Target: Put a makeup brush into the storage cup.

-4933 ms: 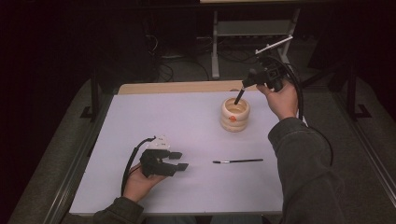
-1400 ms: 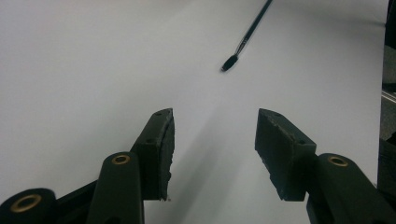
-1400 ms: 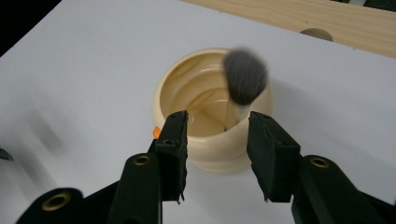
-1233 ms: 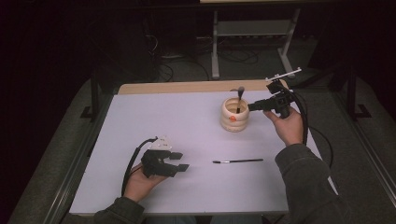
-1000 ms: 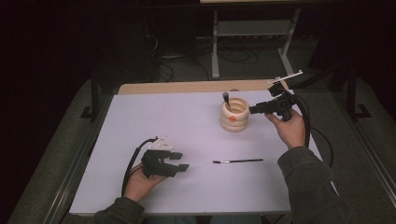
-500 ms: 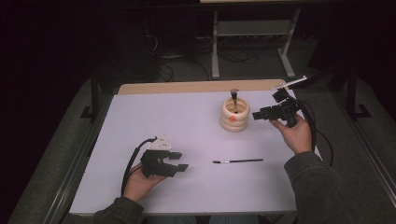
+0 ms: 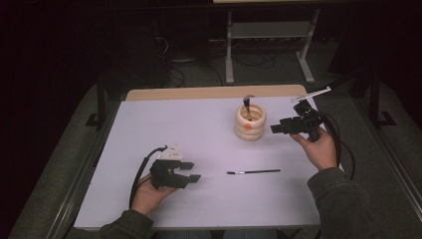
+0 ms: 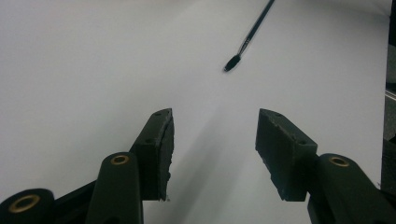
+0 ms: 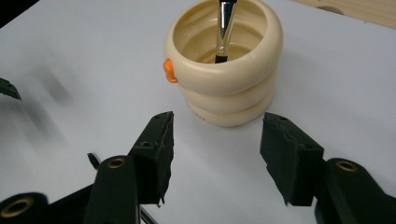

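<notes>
The jaws of the right gripper (image 9: 215, 158) were held apart and empty, with the cream ringed pot (image 9: 224, 70) just beyond them at 12 o'clock. One brush (image 9: 225, 28) was seen standing in the pot, leaning against its rim. The jaws of the left gripper (image 8: 212, 154) were likewise spread and empty above the bare desk (image 8: 93, 70), with the second brush (image 8: 247, 35) lying flat at about 1 o'clock from them.

In the high view, the right gripper (image 7: 290, 126) was placed at 3 o'clock of the pot (image 7: 250, 123), near but apart. The loose brush (image 7: 253, 172) lay at 6 o'clock of the pot, between the two hands.

Risks were judged as follows: the light pot could be tipped by a sideways knock. The thin, flat brush could slip or roll from a shallow pinch.
</notes>
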`<state>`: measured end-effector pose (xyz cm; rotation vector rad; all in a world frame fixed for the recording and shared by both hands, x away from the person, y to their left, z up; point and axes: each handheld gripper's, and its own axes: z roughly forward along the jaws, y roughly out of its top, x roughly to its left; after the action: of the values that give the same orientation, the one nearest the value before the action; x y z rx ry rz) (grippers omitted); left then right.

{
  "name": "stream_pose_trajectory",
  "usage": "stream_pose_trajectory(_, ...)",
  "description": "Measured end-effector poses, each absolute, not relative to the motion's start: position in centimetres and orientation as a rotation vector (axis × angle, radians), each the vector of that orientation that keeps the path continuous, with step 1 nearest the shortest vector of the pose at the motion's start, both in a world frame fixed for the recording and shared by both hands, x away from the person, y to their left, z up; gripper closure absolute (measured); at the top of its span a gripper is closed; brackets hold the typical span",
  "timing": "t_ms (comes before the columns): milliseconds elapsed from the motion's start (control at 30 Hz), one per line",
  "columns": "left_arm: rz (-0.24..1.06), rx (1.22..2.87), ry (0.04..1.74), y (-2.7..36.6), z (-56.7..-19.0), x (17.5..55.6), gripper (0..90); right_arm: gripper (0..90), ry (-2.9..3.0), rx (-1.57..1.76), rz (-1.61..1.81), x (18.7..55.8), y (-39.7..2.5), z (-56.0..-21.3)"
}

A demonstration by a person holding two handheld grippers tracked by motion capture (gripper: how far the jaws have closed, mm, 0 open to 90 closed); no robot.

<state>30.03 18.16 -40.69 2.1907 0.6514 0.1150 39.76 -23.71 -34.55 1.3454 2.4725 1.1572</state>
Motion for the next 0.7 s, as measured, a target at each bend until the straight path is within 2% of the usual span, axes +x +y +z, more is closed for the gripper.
stream_pose_trajectory(700,0.12,2.183,0.655,18.2,-40.6,29.9,45.8,38.3,2.5,1.292,1.15,38.1,-23.6,-35.1)
